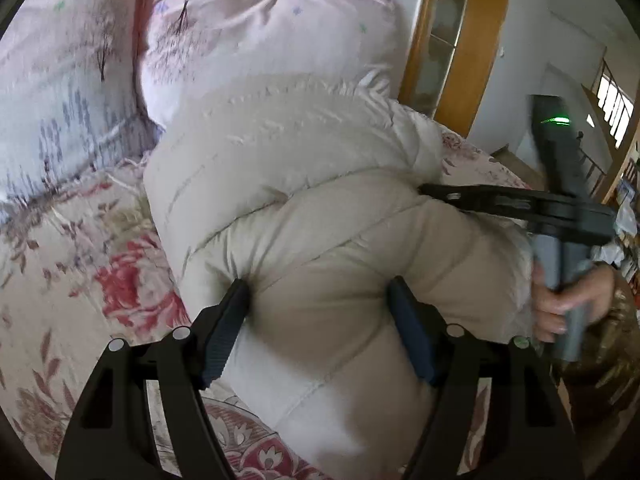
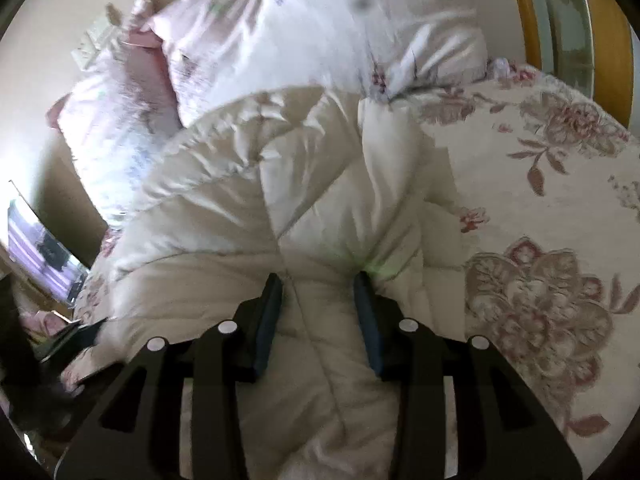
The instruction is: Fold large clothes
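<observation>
Floral bedspread (image 2: 540,184) under puffy jacket (image 1: 320,208).

My left wrist camera looks steeply down along my left tool (image 1: 316,288), close over the puffy beige coat (image 1: 320,208) on the bed (image 1: 80,260), with my right tool (image 1: 480,200) at its right edge. My right wrist camera looks down likewise, close. Both share coat, floral bedspread and pillows (image 2: 300,40).
</observation>
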A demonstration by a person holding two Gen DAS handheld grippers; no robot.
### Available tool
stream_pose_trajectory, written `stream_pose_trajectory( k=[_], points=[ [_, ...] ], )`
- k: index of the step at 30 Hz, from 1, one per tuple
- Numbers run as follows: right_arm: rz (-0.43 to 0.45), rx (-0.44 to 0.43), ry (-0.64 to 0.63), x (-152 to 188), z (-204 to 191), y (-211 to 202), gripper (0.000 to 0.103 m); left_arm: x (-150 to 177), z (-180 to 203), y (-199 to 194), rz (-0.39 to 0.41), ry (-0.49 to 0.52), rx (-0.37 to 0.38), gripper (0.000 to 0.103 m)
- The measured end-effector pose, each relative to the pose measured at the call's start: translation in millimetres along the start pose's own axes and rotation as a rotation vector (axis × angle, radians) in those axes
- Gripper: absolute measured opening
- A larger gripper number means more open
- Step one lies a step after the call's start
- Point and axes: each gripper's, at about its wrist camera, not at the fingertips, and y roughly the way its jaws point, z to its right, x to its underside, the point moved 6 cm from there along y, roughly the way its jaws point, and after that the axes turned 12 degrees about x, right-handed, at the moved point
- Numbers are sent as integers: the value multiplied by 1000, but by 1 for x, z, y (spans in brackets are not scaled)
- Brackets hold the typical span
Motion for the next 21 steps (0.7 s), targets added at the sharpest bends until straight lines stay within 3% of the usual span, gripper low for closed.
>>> stream_pose_trajectory(
  k=[4, 13, 14, 16, 17, 21],
  points=[
    [0, 23, -36, 15, 7, -16, 39, 3, -2, -1, 5, 1, 6, 74],
    [-50, 55, -6, 25, 20, 9, 41, 4, 2, 1, 29, 12, 10, 75],
    [-60, 56, -10, 23, 21, 6, 45, 3, 1, -4, 39, -5, 25, 74],
    [-76, 40, 6, 17, 23, -2, 63, -1, -7, -20, 78, -79, 89, 74],
    [-74, 29, 18, 14, 25, -7, 77, -3, -12, -26, 97, -114, 115, 75],
    [-40, -39, 107, -7, 40, -28, 92, -13, -46, -48, 175, -262, 165, 76]
  ],
)
